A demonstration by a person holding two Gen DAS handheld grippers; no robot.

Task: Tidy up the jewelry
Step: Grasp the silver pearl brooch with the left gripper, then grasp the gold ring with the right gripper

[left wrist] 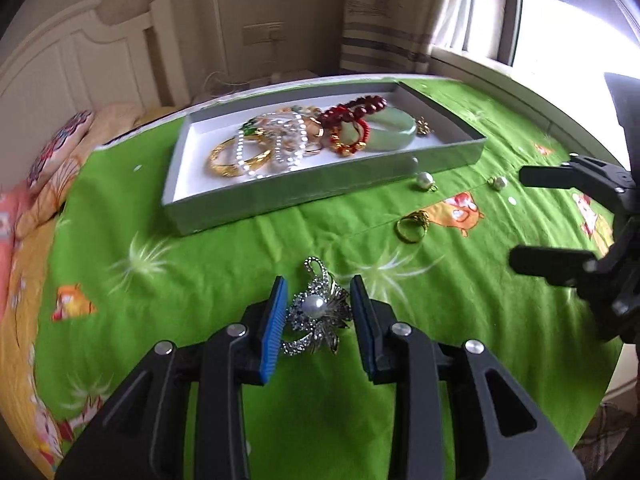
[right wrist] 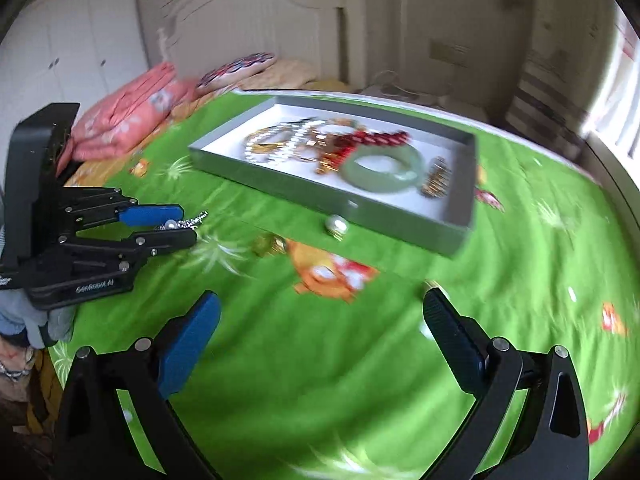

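The left gripper is down on the green printed bedspread with its blue-padded fingers either side of the silver rhinestone flower brooch with a pearl centre. The gap is narrow, one pad close against the petals, the other just off them, and I can't tell that the brooch is actually clamped. The right gripper hovers over the bedspread with its fingers spread wide, holding nothing.

The risk is plain: that brooch is flat, spiky and lying on soft fabric. If the fingers close too high they could skid over the petals and flick it away, or pinch a fold of bedspread with it. A grip on one thin petal could let it swing and drop on the way across.

The shallow grey cardboard tray with a white floor sits further up the bed. In it lie a gold bangle, white pearl strands, dark red bead bracelets, a pale green jade bangle and a small gold piece, all heaped towards one end and tangled.

Outside the tray, a loose pearl pendant lies just beside its wall, a second pearl pendant nearby, and a gold ring between them and the brooch.
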